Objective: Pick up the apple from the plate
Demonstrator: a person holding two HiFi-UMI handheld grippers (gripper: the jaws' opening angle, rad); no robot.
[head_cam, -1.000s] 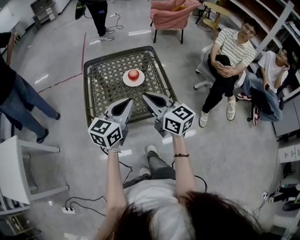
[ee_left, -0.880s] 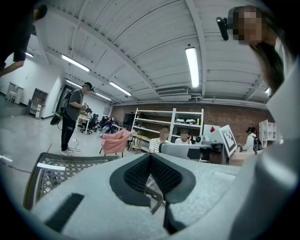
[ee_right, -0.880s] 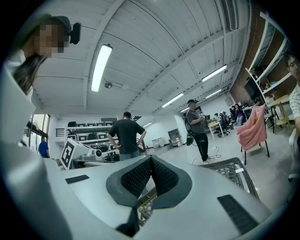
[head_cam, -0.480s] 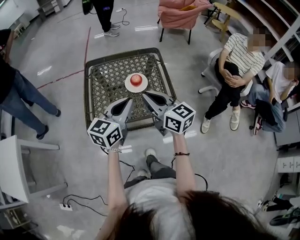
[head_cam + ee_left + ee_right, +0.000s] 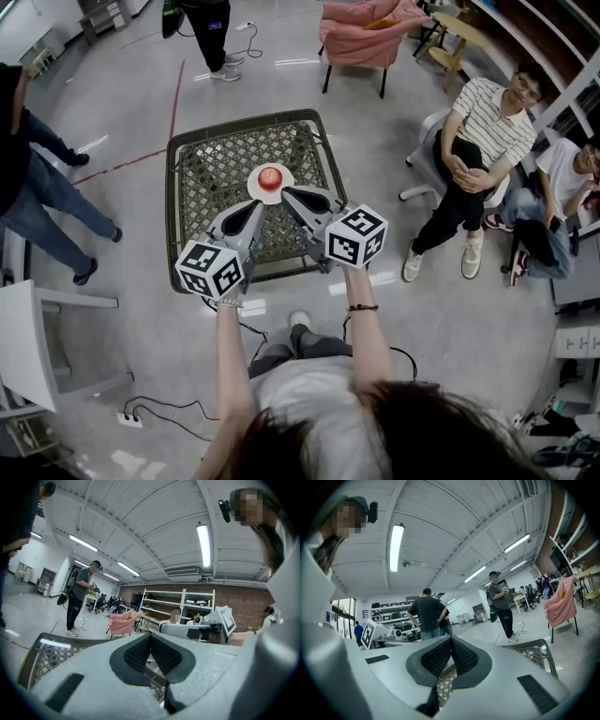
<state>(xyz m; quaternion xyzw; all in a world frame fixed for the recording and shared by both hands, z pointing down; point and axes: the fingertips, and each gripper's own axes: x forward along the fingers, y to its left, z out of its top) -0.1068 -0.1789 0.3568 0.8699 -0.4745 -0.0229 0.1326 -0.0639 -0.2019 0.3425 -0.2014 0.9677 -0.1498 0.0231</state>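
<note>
I hold my left gripper [image 5: 257,206] and my right gripper [image 5: 289,194] side by side over the near half of the woven table [image 5: 202,164]; both pairs of jaws are pressed together with nothing between them, the same as a second ago; the apple [image 5: 270,176] sits on the white plate [image 5: 251,181] at the table's middle; before, it was well ahead of my tips; now the plate's rim is just in front of them, nearest to the right tip.

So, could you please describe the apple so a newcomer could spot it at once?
Find the table with the woven lattice top in the middle of the floor. A white plate sits on it, and the apple rests on that plate: the only round red thing there.
</note>
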